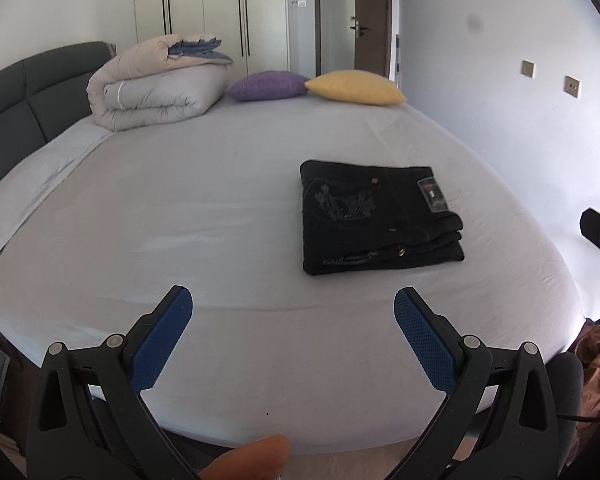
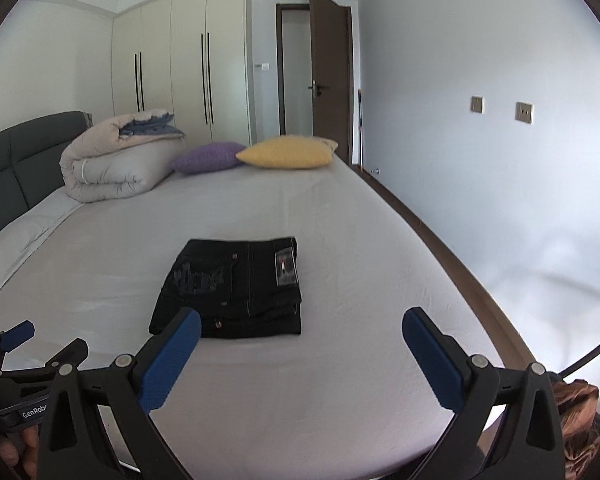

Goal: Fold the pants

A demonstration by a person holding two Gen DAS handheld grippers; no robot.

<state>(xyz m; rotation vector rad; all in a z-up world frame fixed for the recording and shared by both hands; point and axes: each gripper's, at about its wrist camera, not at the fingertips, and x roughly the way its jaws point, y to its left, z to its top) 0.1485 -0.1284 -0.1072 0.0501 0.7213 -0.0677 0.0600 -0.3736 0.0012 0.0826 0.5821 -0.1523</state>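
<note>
Black pants [image 1: 376, 218] lie folded into a compact stack on the white bed sheet [image 1: 180, 216], right of centre in the left wrist view. In the right wrist view the folded pants [image 2: 236, 288] lie at the centre of the bed. My left gripper [image 1: 294, 300] is open and empty, held above the near edge of the bed, short of the pants. My right gripper [image 2: 302, 324] is open and empty, just in front of the pants' near edge. The left gripper also shows at the lower left of the right wrist view [image 2: 32, 344].
A rolled duvet [image 1: 156, 88] lies by the dark headboard [image 1: 16, 100] at the far left. A purple cushion [image 1: 266, 85] and a yellow cushion [image 1: 354, 87] lie at the far end. A brown cloth [image 2: 576, 416] sits beyond the near right bed corner.
</note>
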